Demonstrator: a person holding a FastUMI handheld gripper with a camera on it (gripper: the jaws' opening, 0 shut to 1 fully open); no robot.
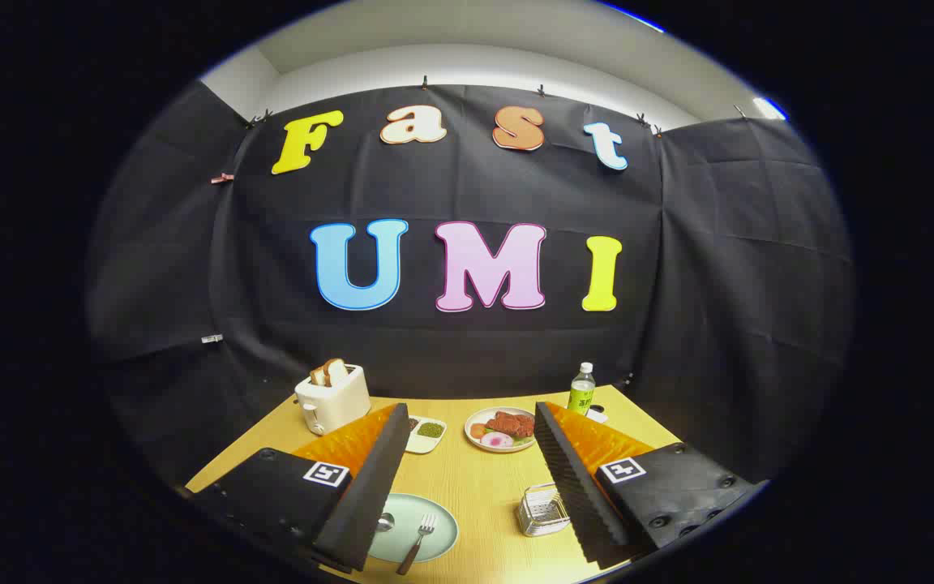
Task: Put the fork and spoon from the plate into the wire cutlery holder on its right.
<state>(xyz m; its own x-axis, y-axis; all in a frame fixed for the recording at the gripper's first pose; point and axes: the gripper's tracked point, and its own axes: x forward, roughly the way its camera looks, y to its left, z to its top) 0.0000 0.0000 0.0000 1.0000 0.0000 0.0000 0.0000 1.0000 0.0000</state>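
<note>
A pale green plate lies on the wooden table, close below and between my fingers, nearer the left one. On it a fork with a brown handle points its tines away from me. The spoon's bowl peeks out beside the left finger; its handle is hidden behind that finger. The wire cutlery holder stands to the plate's right, partly behind the right finger. My gripper is open, held above the table, with nothing between its fingers.
Beyond the fingers stand a white toaster with bread slices, a small white dish with green sauce, a plate of food and a bottle with a green label. The black cloth wall closes the table's far side.
</note>
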